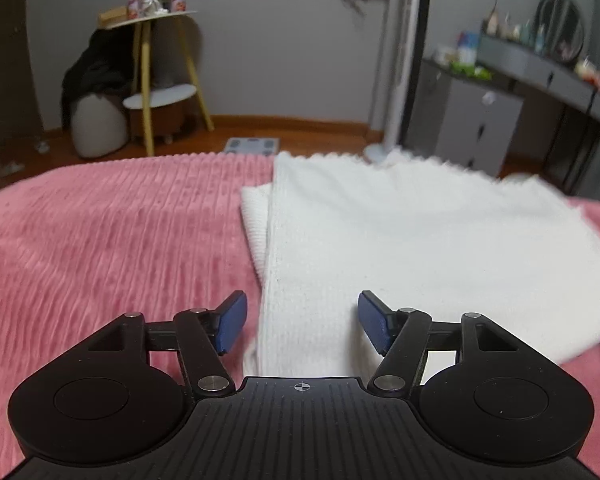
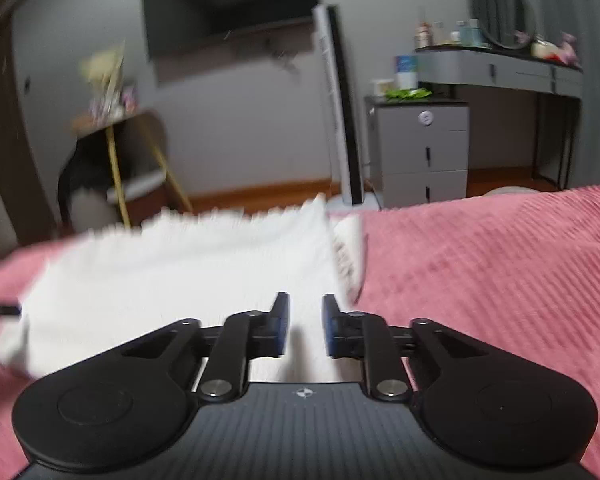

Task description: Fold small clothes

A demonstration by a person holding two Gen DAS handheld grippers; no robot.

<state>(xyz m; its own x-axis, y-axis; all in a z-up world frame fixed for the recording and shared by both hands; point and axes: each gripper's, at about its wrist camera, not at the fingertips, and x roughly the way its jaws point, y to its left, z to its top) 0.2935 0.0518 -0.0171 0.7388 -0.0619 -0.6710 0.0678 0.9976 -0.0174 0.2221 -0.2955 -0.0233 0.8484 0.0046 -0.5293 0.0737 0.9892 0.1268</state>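
A white ribbed knit garment point(image 1: 380, 240) lies folded flat on the pink bedspread point(image 1: 100, 240), with a narrow under-layer showing along its left side. My left gripper point(image 1: 302, 316) is open over the garment's near left edge, its blue pads wide apart and nothing pressed between them. In the right wrist view the same garment point(image 2: 180, 272) is blurred and its right edge is slightly rumpled. My right gripper point(image 2: 306, 320) hovers at the garment's near right corner, with a narrow gap between its pads. The cloth shows below that gap and is not pinched.
The bed's far edge runs across both views, with the pink bedspread point(image 2: 480, 272) stretching out to the right. Beyond it stand a yellow-legged side table point(image 1: 152, 20), a tall tower fan point(image 1: 396, 60), a grey drawer unit point(image 2: 424, 148) and a floor scale point(image 1: 252, 145).
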